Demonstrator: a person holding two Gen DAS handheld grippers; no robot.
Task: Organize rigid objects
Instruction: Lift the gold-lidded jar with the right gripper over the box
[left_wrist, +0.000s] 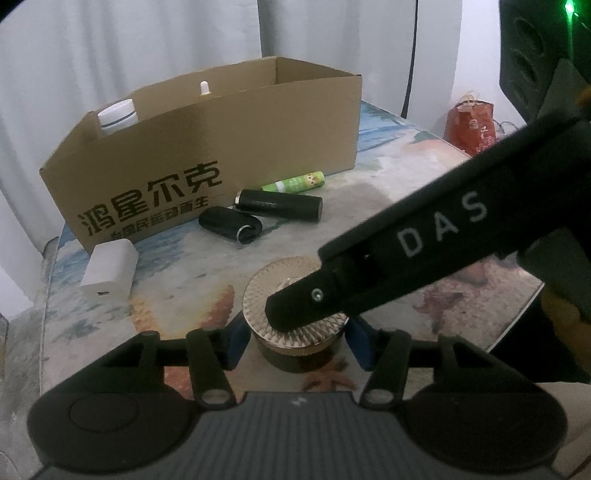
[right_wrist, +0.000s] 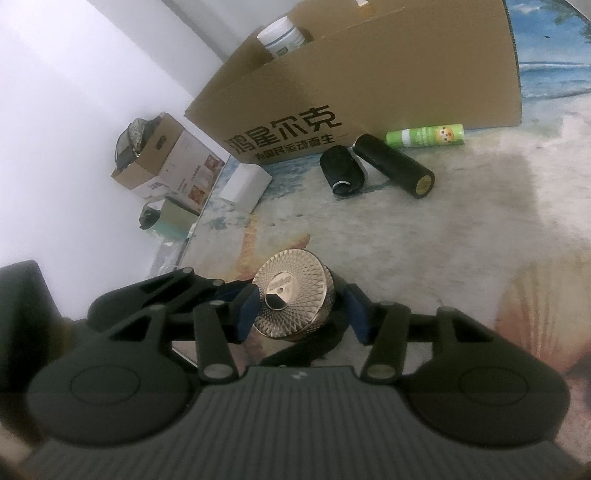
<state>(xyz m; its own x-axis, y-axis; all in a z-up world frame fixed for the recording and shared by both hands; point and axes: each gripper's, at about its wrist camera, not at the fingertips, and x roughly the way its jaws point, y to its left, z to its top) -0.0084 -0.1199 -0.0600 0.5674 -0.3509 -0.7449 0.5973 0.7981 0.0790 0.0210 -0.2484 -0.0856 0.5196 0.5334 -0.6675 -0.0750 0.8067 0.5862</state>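
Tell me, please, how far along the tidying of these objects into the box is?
Done: a white jar and a small white-tipped bottle stand inside the cardboard box. In hand: the gold-lidded jar sits between the left gripper's pads, seemingly gripped, with the right gripper open around its lid. Left: the green tube, long black cylinder, short black cylinder and white charger lie on the table.

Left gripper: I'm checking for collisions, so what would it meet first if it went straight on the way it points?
Probably the gold-lidded jar between the left gripper's fingers, then the right gripper's finger over it.
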